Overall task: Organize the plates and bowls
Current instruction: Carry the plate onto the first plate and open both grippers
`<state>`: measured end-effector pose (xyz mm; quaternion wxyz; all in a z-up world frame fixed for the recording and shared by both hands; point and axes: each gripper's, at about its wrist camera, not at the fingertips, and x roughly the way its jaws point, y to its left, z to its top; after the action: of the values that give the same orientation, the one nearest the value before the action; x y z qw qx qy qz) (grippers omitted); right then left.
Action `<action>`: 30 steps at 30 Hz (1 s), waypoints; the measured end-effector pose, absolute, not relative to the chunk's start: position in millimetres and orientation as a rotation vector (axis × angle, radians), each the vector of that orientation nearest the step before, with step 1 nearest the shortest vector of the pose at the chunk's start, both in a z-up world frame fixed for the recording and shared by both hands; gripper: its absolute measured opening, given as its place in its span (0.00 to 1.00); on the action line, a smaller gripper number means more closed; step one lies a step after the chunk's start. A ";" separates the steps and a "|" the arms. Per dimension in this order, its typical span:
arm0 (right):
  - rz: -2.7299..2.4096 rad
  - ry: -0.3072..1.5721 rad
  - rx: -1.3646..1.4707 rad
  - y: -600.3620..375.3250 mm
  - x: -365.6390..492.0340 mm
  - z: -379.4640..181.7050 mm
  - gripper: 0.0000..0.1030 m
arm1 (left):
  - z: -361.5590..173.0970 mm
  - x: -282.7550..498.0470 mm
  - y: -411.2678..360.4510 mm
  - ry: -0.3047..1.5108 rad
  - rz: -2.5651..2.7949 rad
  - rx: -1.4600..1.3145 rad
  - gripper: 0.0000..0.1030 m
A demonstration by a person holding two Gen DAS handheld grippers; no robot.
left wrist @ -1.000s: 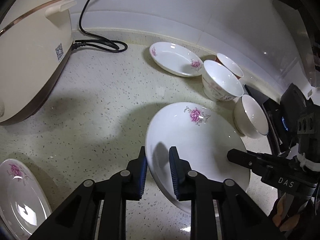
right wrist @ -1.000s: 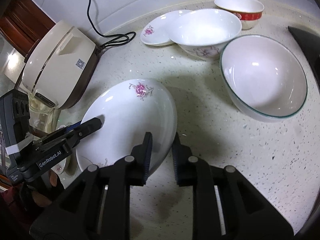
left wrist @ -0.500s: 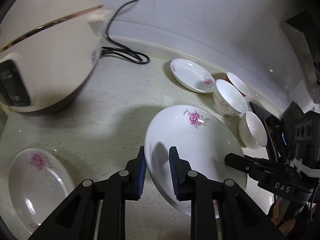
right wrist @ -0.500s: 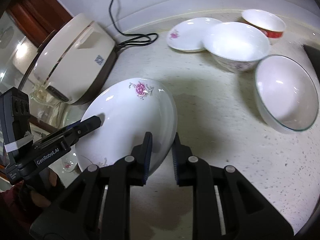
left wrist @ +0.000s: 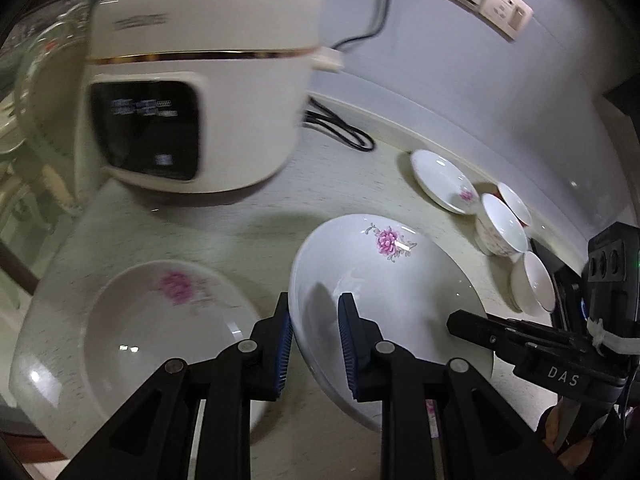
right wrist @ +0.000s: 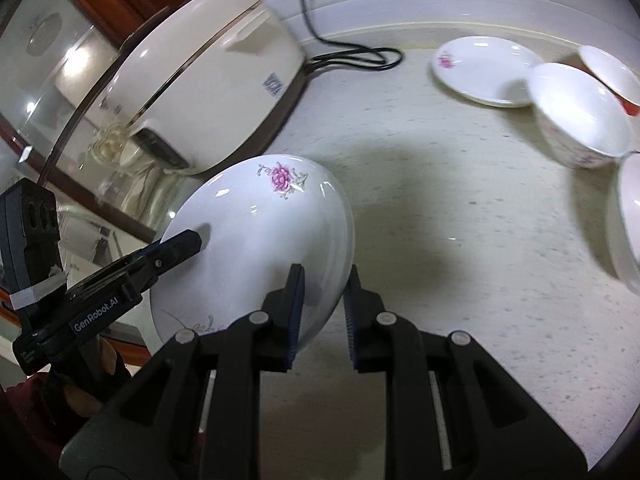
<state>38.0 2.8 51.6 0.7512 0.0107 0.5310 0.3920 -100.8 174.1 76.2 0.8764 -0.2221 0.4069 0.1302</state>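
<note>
Both grippers, left gripper (left wrist: 314, 336) and right gripper (right wrist: 322, 304), are clamped on opposite rims of the floral plate (left wrist: 384, 280), carried above the desk (left wrist: 312, 192) (matching plate (left wrist: 160, 320) lies just leftward, near the desk's edge).

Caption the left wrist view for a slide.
Both grippers, left and right, clamp a flowered plate beside another plate, near a rice cooker.

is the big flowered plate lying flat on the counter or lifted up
Lifted and tilted. The big flowered plate is clamped at opposite rims by the left tool and right tool, its shadow on the counter below.
</note>
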 end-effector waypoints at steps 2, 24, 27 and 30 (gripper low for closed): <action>0.885 1.162 -0.001 16.1 32.9 51.2 0.22 | 75.9 -111.4 183.5 0.843 0.301 -0.478 0.22; 1.078 1.191 -0.212 130.3 -11.8 33.6 0.22 | 50.8 -194.0 248.7 0.834 0.561 -0.603 0.22; 1.090 1.193 -0.245 142.9 -17.6 28.9 0.22 | 44.0 -200.8 256.3 0.849 0.591 -0.612 0.22; 1.095 1.191 -0.280 154.7 -18.3 23.6 0.22 | 37.4 -202.1 260.4 0.868 0.612 -0.602 0.22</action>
<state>-18.3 154.7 23.6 0.6815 -0.1248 0.5308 0.4881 -202.1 260.4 37.4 0.8194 -0.2826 0.4077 0.2874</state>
